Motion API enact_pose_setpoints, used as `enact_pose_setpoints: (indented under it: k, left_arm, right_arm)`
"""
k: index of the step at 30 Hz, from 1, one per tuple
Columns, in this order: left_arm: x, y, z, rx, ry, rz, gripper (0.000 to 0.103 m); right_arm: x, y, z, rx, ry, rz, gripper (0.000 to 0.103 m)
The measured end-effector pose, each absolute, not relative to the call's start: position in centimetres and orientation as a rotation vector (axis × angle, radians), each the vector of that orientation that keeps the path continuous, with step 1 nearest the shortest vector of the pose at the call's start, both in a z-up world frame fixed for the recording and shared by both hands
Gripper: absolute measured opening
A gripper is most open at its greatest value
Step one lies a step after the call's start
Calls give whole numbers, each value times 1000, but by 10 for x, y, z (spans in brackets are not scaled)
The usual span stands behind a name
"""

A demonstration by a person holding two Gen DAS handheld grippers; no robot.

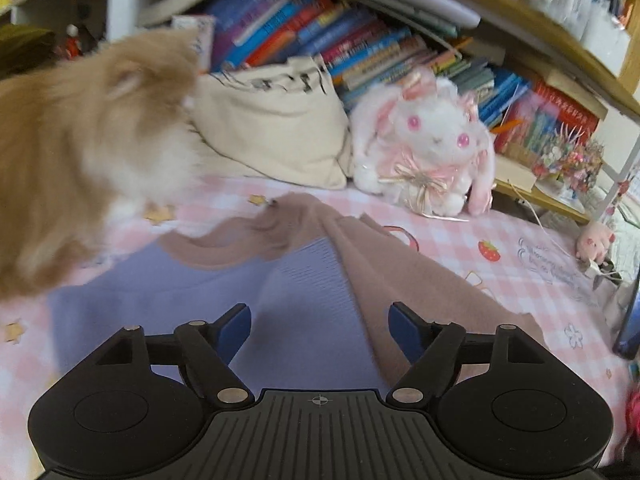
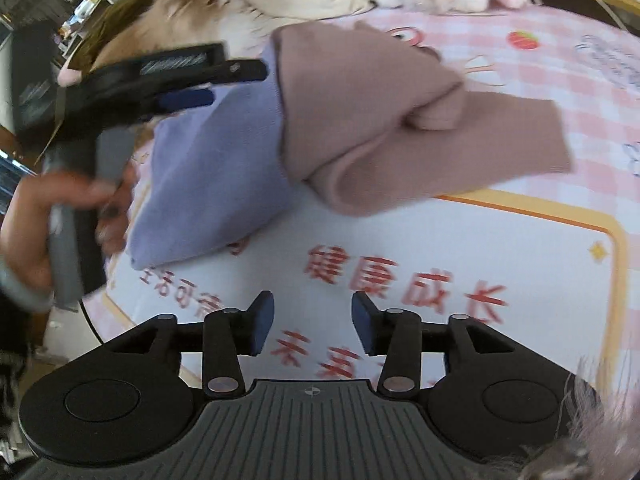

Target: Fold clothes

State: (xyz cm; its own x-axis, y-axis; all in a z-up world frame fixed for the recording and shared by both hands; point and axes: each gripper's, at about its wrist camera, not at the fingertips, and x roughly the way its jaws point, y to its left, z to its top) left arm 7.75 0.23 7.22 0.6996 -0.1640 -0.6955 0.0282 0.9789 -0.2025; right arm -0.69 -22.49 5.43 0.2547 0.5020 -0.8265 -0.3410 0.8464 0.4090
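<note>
A garment lies partly folded on the pink checked sheet [image 1: 520, 248]. Its lilac part [image 1: 248, 292] is on the left, and a mauve-brown part [image 1: 400, 272] is draped over the right side. My left gripper [image 1: 320, 320] hovers open just above the lilac cloth with nothing between its blue pads. In the right wrist view the lilac part [image 2: 216, 168] and the bunched mauve part [image 2: 380, 120] lie ahead. A hand holds the left gripper [image 2: 224, 84] over their left edge. My right gripper [image 2: 313, 308] stands open and empty over a white printed panel [image 2: 440, 240], short of the garment.
A fluffy ginger-and-white cat [image 1: 80, 140] stands on the bed at the garment's far left edge. Behind it are a cream cushion [image 1: 276, 128], a white and pink plush rabbit [image 1: 432, 144] and crowded bookshelves [image 1: 360, 48]. A dark phone [image 1: 630, 320] lies at the right edge.
</note>
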Motion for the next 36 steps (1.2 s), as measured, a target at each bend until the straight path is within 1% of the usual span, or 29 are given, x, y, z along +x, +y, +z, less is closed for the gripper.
enact_pose_setpoints:
  k: [4, 6, 7, 8, 9, 11, 13, 14, 16, 18, 21, 22, 24, 25, 26, 27, 30, 32, 33, 34, 35, 36]
  left_arm:
    - [108, -4, 63, -188, 831, -61, 78]
    - [114, -4, 61, -188, 845, -41, 76]
    - [117, -5, 60, -184, 852, -33, 70]
    - [117, -5, 60, -176, 851, -27, 31]
    - [113, -5, 64, -182, 834, -30, 5]
    - [103, -5, 75, -199, 790, -39, 4]
    - [73, -13, 99, -170, 675, -107, 3]
    - [55, -19, 112, -153, 612, -158, 0]
    - [8, -28, 135, -126, 503, -307, 0]
    - [-36, -34, 146, -110, 481, -449, 0]
    - [-91, -51, 131, -39, 655, -614, 1]
    - [-105, -57, 117, 4, 748, -630, 1]
    - [-126, -70, 82, 107, 952, -611, 8]
    - [-135, -75, 66, 150, 1038, -572, 8]
    - [-144, -79, 50, 189, 1119, -531, 11]
    - [-150, -80, 42, 199, 1160, -500, 12]
    - [-162, -74, 47, 121, 1154, -440, 17]
    - [-166, -66, 62, 78, 1109, -413, 17]
    - [-167, -62, 70, 69, 1078, -391, 20]
    - [-167, -58, 78, 60, 1050, -358, 25]
    - [-163, -56, 85, 39, 1008, -319, 42]
    - [-159, -54, 92, 16, 962, -280, 62]
  right_arm:
    - [-22, -248, 57, 146, 1171, 545, 47]
    - [-26, -261, 58, 150, 1169, 531, 47]
    - [-27, -268, 58, 155, 1167, 524, 47]
    - [-27, -272, 57, 159, 1164, 517, 47]
    - [-26, -277, 57, 163, 1161, 512, 47]
    - [-26, -285, 58, 170, 1153, 502, 47]
    - [-25, -294, 60, 179, 1142, 488, 47]
    - [-23, -299, 60, 186, 1134, 478, 47]
    - [-19, -308, 59, 205, 1119, 455, 47]
    - [-14, -318, 58, 233, 1107, 428, 47]
    - [-7, -332, 55, 272, 1091, 362, 47]
    - [-4, -335, 55, 278, 1083, 338, 47]
    - [2, -341, 54, 300, 1069, 306, 47]
    - [4, -343, 54, 311, 1066, 300, 47]
    - [6, -344, 55, 319, 1063, 295, 47]
    - [8, -344, 55, 317, 1056, 292, 47]
    - [18, -342, 57, 285, 1032, 282, 48]
    - [28, -346, 59, 259, 998, 257, 51]
    - [32, -349, 61, 247, 977, 241, 51]
    - [36, -354, 63, 239, 959, 231, 53]
    - [39, -358, 65, 230, 940, 221, 55]
    - [42, -363, 67, 221, 921, 212, 56]
